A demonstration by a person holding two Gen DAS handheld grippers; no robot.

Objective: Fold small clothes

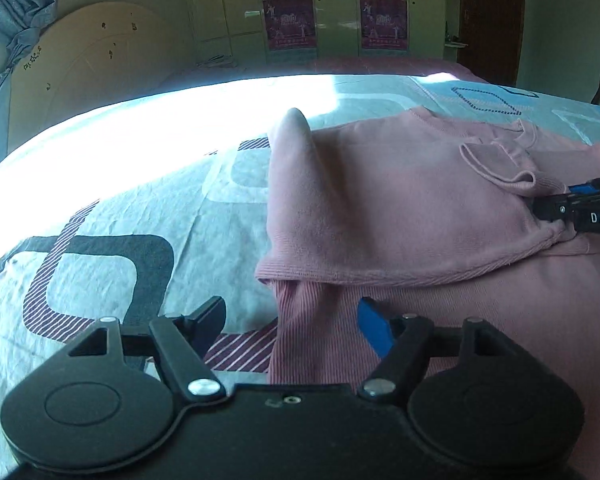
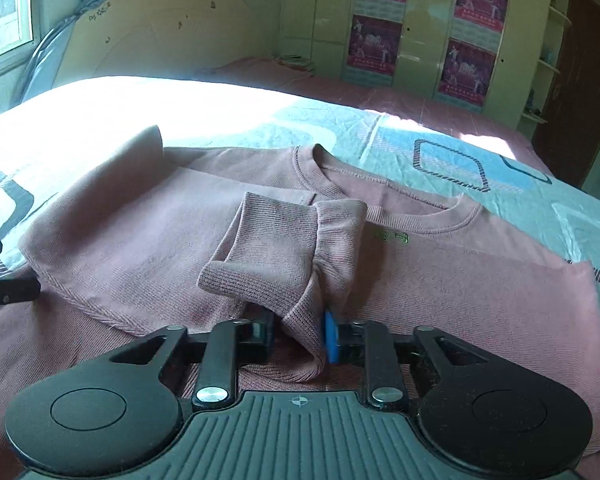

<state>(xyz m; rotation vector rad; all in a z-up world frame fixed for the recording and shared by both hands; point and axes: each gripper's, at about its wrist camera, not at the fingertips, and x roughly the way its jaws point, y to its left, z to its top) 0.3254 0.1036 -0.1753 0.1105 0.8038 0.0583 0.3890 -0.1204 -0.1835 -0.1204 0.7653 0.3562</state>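
Out at the left, the patterned bedsheet (image 1: 100, 240) is bare and bright with sun. My left gripper (image 1: 292, 320) hangs over the sheet's edge of the garment with its fingers (image 1: 374, 330) spread wide, one over the sheet and the blue-padded one over ribbed pink cloth; nothing is pinched between them.

The pink sweatshirt (image 2: 120, 236) lies flat on the bed, neckline (image 2: 384, 196) away from me, with its left part folded over the body and a corner (image 1: 294, 136) of that fold standing up in a peak. A sleeve (image 2: 276, 248) is laid across the middle of the chest, its ribbed cuff bunched up.

Further right, my right gripper (image 2: 300, 334) has its fingers (image 2: 331, 336) pressed in on a fold of that sleeve, cloth filling the narrow gap between the black pad and the blue one. Beyond the sweatshirt's right side the sheet shows again, with wardrobe doors (image 2: 428, 40) carrying posters behind the bed.
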